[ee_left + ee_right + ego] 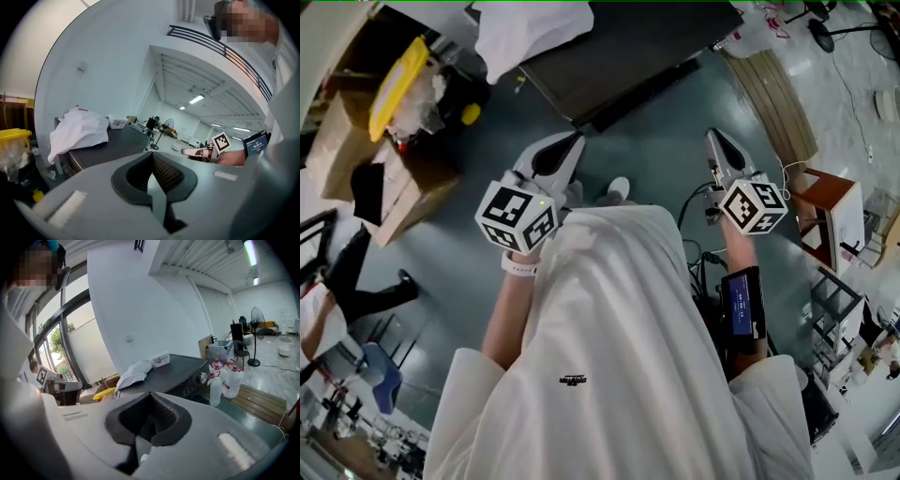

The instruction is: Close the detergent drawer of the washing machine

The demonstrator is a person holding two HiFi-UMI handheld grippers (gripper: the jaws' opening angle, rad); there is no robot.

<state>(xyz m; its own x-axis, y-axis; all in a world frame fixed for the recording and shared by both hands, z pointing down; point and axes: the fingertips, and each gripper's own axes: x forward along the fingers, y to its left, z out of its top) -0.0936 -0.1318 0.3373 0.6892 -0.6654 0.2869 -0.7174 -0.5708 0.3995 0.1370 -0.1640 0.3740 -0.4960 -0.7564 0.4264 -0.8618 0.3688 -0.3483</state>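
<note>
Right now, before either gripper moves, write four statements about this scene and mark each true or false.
1. The left gripper and the right gripper both have their jaws together, with nothing between them. True.
2. The left gripper clamps the white cloth. False: the cloth lies on the washing machine, apart from both grippers.
3. A small white box sits on the machine's dark top. True.
4. The right gripper touches the washing machine. False: it is held in the air in front of the person, short of the machine.
</note>
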